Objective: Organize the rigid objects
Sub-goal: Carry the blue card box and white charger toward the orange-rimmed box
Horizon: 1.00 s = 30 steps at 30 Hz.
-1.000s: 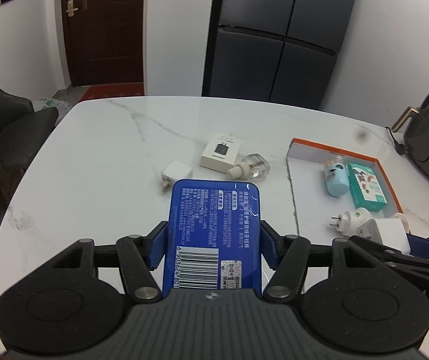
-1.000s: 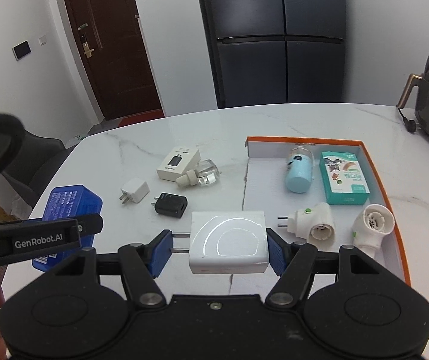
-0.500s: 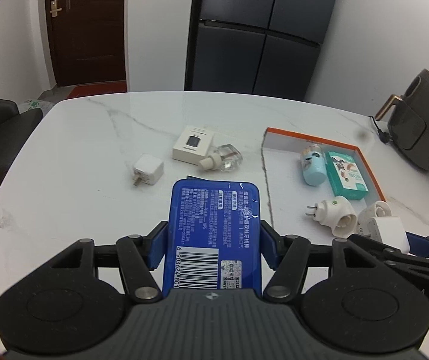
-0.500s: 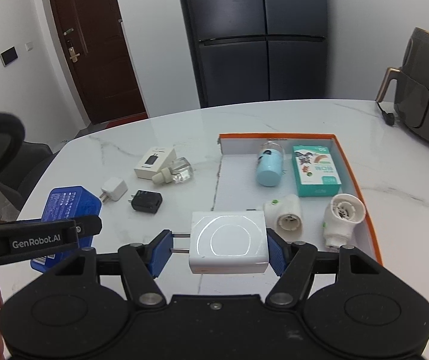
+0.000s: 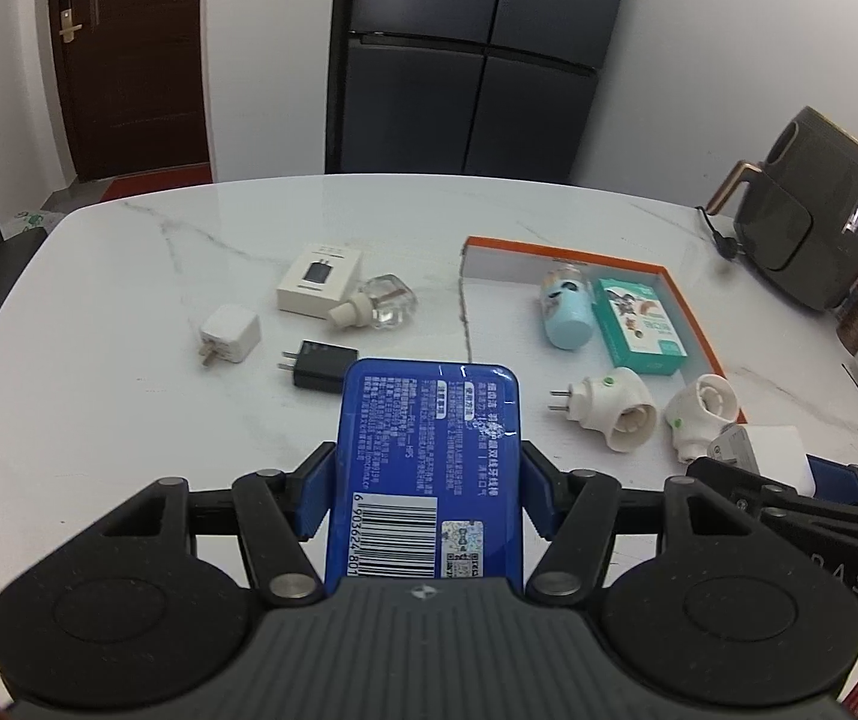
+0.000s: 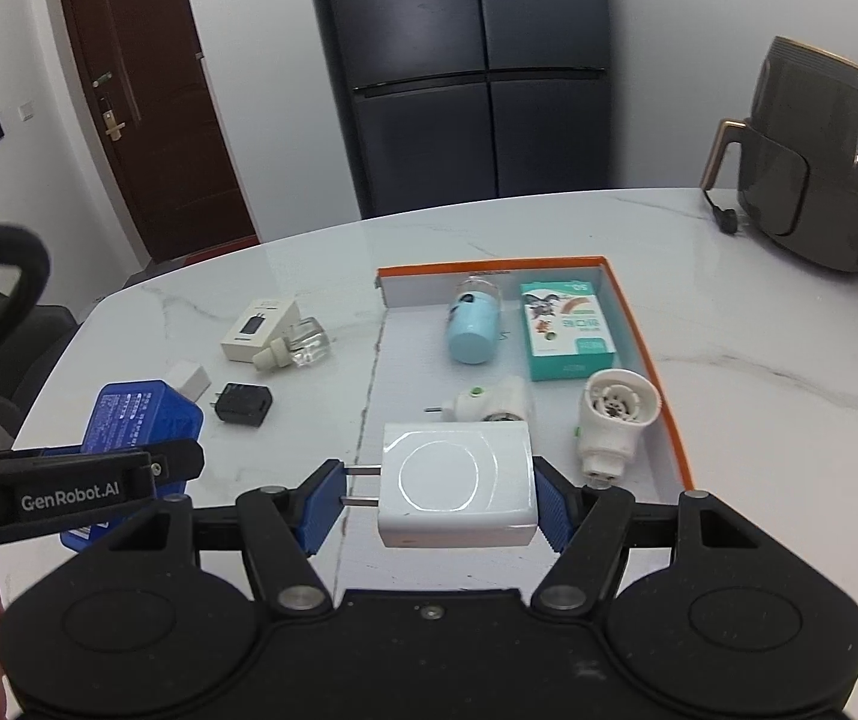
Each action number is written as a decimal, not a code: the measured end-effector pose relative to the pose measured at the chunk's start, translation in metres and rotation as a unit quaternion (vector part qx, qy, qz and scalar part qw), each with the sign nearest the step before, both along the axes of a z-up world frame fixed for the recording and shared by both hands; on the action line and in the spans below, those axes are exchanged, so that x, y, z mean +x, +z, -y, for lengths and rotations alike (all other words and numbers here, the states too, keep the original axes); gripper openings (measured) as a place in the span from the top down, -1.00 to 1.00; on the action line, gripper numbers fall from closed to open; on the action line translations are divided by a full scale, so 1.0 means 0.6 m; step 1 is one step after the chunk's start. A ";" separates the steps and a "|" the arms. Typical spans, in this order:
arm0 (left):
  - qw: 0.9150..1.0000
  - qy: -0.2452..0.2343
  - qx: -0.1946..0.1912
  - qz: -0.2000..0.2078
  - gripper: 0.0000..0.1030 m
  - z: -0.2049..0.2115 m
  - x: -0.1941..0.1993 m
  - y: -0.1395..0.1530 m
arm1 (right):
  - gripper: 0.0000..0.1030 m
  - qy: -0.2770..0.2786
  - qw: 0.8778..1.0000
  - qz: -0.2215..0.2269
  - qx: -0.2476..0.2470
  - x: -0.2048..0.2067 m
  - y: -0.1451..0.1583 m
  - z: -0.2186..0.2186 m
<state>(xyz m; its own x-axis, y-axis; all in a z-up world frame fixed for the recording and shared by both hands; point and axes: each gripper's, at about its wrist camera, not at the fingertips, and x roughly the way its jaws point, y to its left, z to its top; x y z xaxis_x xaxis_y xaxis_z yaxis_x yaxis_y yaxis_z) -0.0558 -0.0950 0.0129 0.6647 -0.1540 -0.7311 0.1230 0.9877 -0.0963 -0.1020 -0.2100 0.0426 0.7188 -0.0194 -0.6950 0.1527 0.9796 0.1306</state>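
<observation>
A: Carrying both loads at once, how should the drop into the orange-rimmed tray (image 6: 657,360) have gone?

B: Low and level — each piece set on bare tray floor, clear of the white plug units (image 6: 612,420) and the teal box (image 6: 564,330).

A: And the tools?

B: The left tool (image 5: 426,480) was clamped on the blue box (image 5: 429,462) above the tabletop (image 5: 129,300). The right tool (image 6: 438,489) gripped the white charger (image 6: 456,483) by its sides, prongs pointing left, over the tray's near edge.
</observation>
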 end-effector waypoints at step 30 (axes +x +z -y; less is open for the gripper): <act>0.999 -0.041 -0.004 0.017 -0.22 0.081 0.018 0.014 | -0.53 -0.037 0.999 0.014 -0.016 0.005 0.026 0.070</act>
<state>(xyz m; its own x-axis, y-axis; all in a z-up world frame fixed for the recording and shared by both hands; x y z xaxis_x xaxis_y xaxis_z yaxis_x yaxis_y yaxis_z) -0.0452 -0.1435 0.0213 0.6746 -0.2139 -0.7065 0.2061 0.9736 -0.0981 -0.0992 -0.2520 0.0581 0.7337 -0.0951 -0.6728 0.2214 0.9696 0.1043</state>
